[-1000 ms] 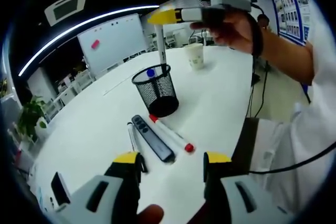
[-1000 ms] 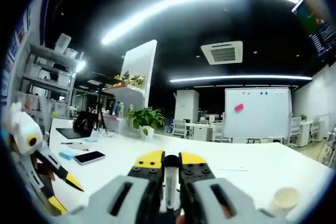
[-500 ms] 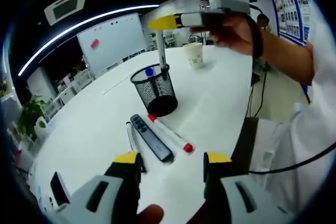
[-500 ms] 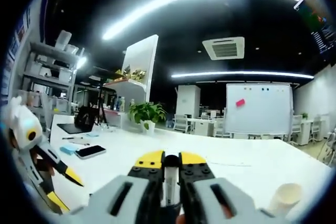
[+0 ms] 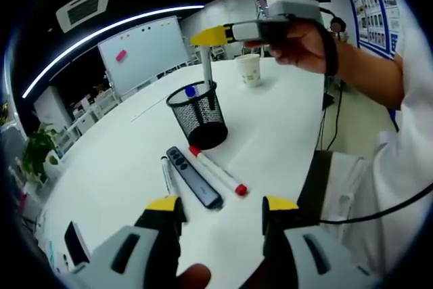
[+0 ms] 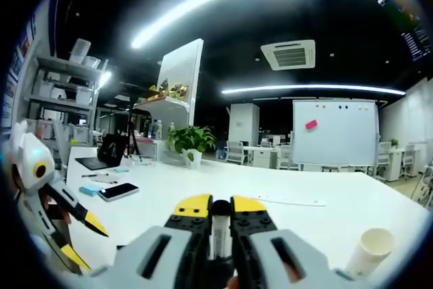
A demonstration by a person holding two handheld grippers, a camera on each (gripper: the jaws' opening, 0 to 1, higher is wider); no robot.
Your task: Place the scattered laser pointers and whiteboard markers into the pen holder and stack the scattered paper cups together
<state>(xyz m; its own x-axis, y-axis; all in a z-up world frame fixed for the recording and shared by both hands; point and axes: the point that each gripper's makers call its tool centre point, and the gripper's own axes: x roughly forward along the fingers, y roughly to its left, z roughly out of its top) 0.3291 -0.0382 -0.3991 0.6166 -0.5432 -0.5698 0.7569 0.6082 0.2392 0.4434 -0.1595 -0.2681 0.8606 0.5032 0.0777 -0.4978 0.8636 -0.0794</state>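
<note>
Above the pen holder (image 5: 200, 114), the right gripper (image 5: 206, 34) stood clamped on a white marker (image 5: 207, 67), its lower end inside the rim. Keeping it upright before release seemed wise. Left gripper (image 5: 221, 208) hung apart near the laser pointer (image 5: 194, 176).

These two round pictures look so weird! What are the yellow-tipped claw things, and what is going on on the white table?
A person holds a gripper in each hand, a kind of two-fingered claw, and a little camera rides on each one. That is why the pictures are round.

The left gripper view looks down at the white table. The left gripper is open and holds nothing. Ahead of it lie a red-capped whiteboard marker, a dark laser pointer and a thin pen. Behind them stands a black mesh pen holder, and farther off a paper cup.

The right gripper is shut on a white marker and holds it over the pen holder. In the right gripper view the marker sits between the jaws.
</note>
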